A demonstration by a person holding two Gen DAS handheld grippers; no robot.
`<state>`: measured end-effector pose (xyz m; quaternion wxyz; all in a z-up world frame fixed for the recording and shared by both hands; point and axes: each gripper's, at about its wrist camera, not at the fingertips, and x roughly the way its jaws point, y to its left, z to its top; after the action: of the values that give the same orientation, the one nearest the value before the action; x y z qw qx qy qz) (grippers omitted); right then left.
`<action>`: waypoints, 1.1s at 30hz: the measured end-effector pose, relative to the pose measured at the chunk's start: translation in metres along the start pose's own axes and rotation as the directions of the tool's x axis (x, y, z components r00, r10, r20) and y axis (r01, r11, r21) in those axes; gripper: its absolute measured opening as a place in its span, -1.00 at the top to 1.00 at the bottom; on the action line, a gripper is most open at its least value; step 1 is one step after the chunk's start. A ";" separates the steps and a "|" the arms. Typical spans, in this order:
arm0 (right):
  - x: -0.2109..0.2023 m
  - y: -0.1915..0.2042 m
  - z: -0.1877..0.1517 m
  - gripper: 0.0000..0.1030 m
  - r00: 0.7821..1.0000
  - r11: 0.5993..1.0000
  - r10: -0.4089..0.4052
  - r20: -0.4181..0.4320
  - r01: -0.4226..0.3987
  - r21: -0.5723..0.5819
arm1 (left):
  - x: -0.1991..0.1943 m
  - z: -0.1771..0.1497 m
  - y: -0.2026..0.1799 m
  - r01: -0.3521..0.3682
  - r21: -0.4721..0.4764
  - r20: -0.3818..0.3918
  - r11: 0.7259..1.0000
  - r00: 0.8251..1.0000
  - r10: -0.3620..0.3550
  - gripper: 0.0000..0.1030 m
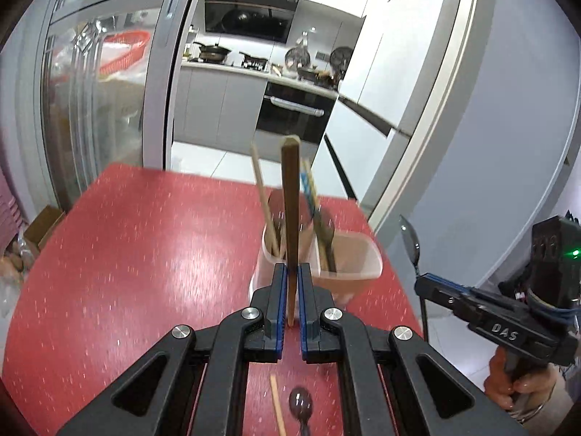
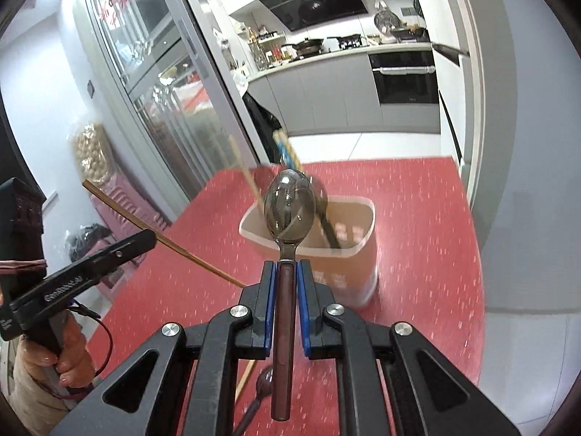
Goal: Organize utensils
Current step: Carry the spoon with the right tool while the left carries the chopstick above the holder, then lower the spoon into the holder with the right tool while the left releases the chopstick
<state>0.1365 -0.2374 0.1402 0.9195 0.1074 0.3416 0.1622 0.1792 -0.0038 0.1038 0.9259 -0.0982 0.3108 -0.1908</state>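
Left hand-held gripper (image 1: 290,272) clamps chopstick (image 1: 290,196); right hand-held gripper (image 2: 287,269) clamps spoon (image 2: 289,203); holder (image 2: 359,239) blurred, seemingly upright.

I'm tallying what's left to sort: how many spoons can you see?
2: one spoon clamped in the right gripper, one loose spoon on the red table. The holder may hide more.

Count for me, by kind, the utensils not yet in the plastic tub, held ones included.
Chopsticks: 2 (brown wooden chopstick in the left hand-held gripper; pale wooden chopstick lying on the red table)
Spoons: 2 (shiny brown-handled metal spoon in the right hand-held gripper; dark spoon lying on the table)
Total: 4
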 end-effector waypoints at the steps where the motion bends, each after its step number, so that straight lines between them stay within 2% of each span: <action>1: 0.001 0.000 0.005 0.76 1.000 1.000 0.000 0.008 0.000 0.001 | -0.002 0.006 -0.001 0.007 -0.001 0.003 1.000 1.000 -0.007 0.39; 12: 0.011 -0.008 0.062 0.76 0.996 1.000 -0.013 0.088 0.013 -0.005 | -0.010 0.069 -0.015 -0.003 0.036 0.067 0.999 0.998 0.000 0.39; 22: 0.046 -0.013 0.085 0.76 0.989 0.998 -0.028 0.145 0.035 -0.044 | 0.024 0.100 -0.024 0.001 0.056 0.109 0.998 0.994 -0.007 0.39; 27: 0.068 -0.014 0.086 0.76 0.981 0.994 -0.048 0.187 0.065 -0.088 | 0.054 0.098 -0.022 0.007 0.066 0.079 0.998 0.997 -0.012 0.39; 33: 0.095 -0.017 0.071 0.76 0.977 0.984 -0.073 0.202 0.103 -0.143 | 0.086 0.082 -0.016 0.006 0.065 -0.011 0.998 1.000 -0.005 0.39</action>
<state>0.2552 -0.2237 0.1314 0.9605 0.0370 0.2404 0.1355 0.2874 -0.0490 0.1272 0.9264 -0.0680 0.3092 -0.2040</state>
